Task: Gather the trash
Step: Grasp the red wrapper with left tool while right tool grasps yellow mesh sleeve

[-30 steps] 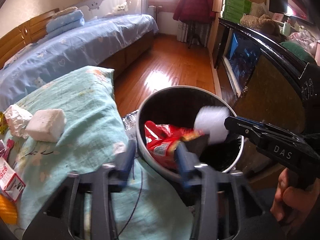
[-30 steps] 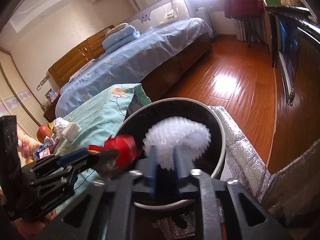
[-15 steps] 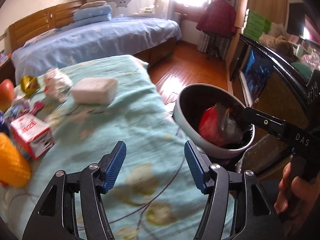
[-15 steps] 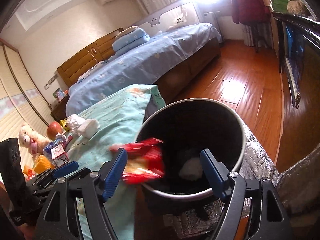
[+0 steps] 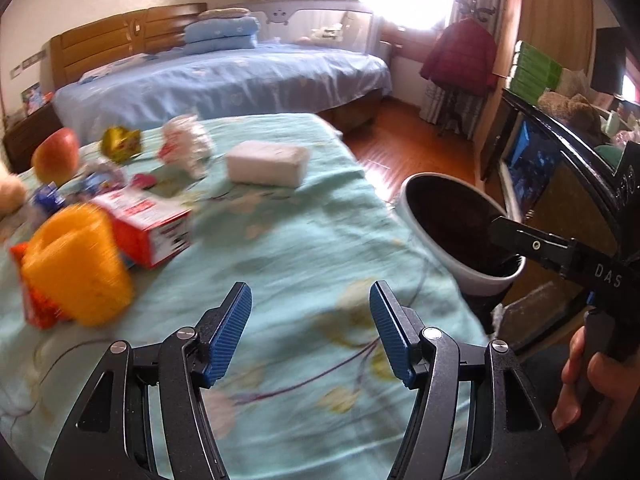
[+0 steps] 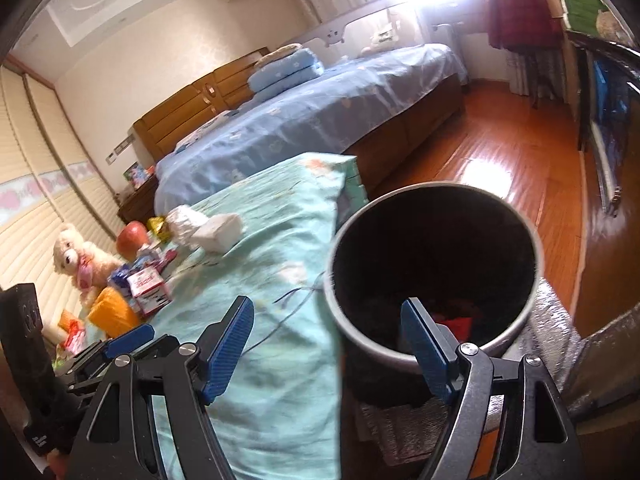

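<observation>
while empty: two grippers [image 5: 310,330] [image 6: 328,340], one bin [image 6: 434,216]

Both loads are gone: the right gripper [image 6: 326,344], shut on a white wad 1 second ago, now stands wide apart and bare over the trash bin [image 6: 434,272]. The red snack wrapper [image 6: 456,325] lies at the bin's bottom. The left gripper [image 5: 310,334], also spread, has swung from the bin toward the clutter on the teal bedcover [image 5: 288,240].

Both grippers are empty, blue-padded jaws spread wide: the left gripper [image 5: 310,330] and the right gripper [image 6: 328,340], side by side.
</observation>
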`<state>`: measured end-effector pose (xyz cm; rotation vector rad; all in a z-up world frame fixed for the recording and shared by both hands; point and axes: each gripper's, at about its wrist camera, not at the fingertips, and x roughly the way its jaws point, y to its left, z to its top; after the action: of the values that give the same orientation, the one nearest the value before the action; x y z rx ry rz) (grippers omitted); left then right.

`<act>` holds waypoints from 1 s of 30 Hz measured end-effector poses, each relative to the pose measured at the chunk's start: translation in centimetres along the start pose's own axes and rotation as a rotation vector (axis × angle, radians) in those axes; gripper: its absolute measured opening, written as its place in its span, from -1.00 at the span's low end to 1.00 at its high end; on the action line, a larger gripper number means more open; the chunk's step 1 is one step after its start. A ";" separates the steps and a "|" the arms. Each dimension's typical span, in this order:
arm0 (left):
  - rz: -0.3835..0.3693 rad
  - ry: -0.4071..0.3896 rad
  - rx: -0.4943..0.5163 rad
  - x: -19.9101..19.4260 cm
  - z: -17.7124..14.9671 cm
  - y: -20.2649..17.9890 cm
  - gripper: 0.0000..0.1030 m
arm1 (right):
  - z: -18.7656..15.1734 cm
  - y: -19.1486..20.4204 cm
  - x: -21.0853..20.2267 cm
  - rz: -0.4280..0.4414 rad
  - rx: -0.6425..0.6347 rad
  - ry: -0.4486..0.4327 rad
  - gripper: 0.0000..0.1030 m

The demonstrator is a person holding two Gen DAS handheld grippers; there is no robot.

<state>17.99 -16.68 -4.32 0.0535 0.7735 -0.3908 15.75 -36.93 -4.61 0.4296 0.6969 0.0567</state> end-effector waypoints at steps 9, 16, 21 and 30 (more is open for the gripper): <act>0.084 -0.011 -0.089 -2.9 -3.1 6.4 0.21 | -2.4 5.4 2.1 0.083 -0.052 0.065 0.51; 0.159 -0.020 -0.183 -4.7 -4.9 11.9 0.21 | -4.3 10.3 3.6 0.153 -0.114 0.115 0.51; 0.194 -0.021 -0.241 -5.4 -5.7 15.2 0.21 | -5.2 13.4 4.2 0.191 -0.160 0.133 0.51; 0.165 -0.024 -0.274 -6.0 -5.0 19.6 0.22 | -6.1 17.8 5.6 0.237 -0.248 0.159 0.50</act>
<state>17.85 4.37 -5.66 -0.1433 0.7872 -0.1264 17.84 -17.44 -5.08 0.2694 0.7816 0.4003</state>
